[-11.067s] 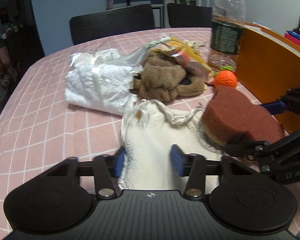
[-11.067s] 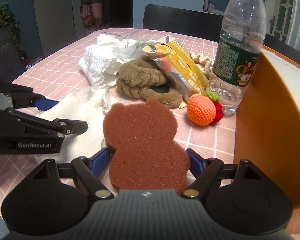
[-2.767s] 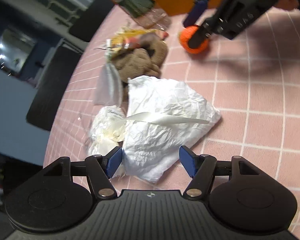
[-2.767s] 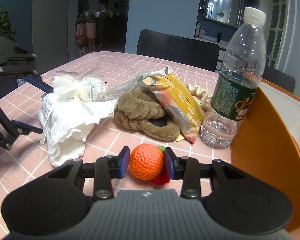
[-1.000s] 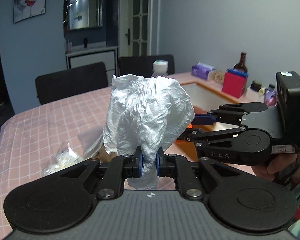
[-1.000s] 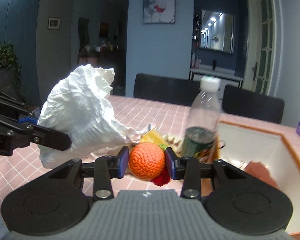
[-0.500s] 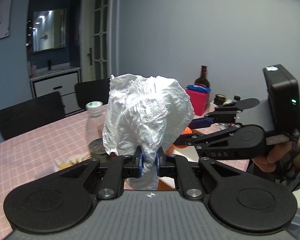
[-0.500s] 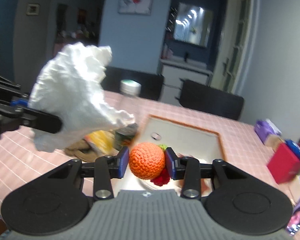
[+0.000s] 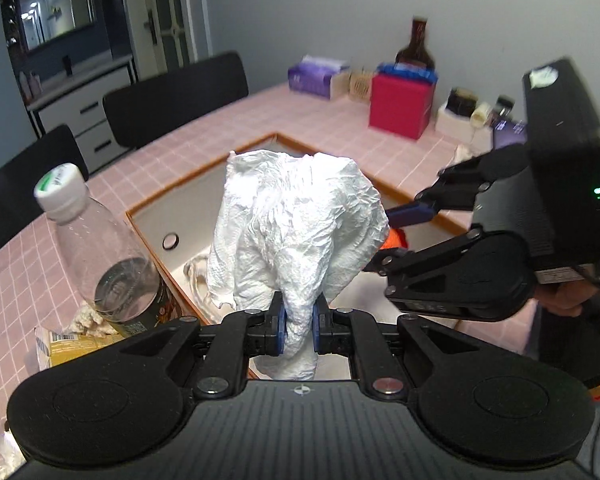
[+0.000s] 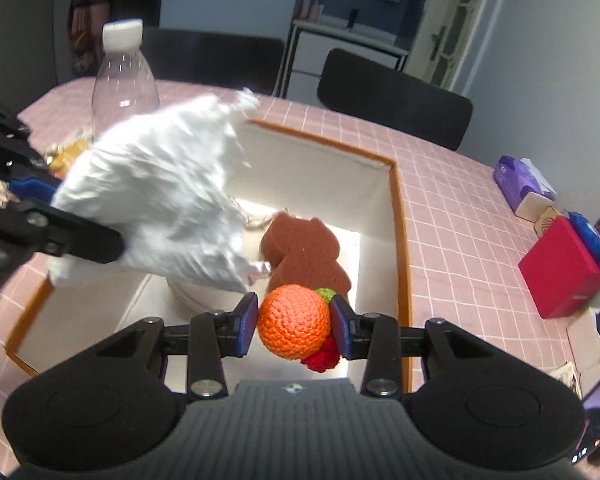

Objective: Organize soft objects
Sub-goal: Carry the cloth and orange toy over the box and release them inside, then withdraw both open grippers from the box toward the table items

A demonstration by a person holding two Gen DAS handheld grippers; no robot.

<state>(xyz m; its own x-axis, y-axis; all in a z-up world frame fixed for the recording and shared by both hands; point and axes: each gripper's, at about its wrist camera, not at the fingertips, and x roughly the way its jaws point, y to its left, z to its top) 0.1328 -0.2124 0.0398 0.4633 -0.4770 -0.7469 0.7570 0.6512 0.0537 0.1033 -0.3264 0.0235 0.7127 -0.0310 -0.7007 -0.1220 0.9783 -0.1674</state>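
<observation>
My left gripper (image 9: 297, 327) is shut on a crumpled white cloth (image 9: 292, 236) and holds it above the orange-rimmed white box (image 9: 204, 172). The cloth also shows in the right wrist view (image 10: 160, 208). My right gripper (image 10: 294, 330) is shut on an orange crocheted ball (image 10: 294, 326) with a red and green tuft, above the box's near part (image 10: 400, 216). A brown bear-shaped sponge (image 10: 304, 252) lies inside the box, with a whitish cloth partly hidden under the held cloth.
A clear plastic bottle (image 9: 100, 248) stands just left of the box, with a yellow snack bag (image 9: 72, 344) at its foot. A red box (image 9: 400, 108), purple tissue pack (image 9: 316, 80) and brown bottle (image 9: 416, 44) stand at the table's far side. Black chairs ring the table.
Both grippers have tilted down over the box, so its inside with the sponge now shows. Each still holds its object.
</observation>
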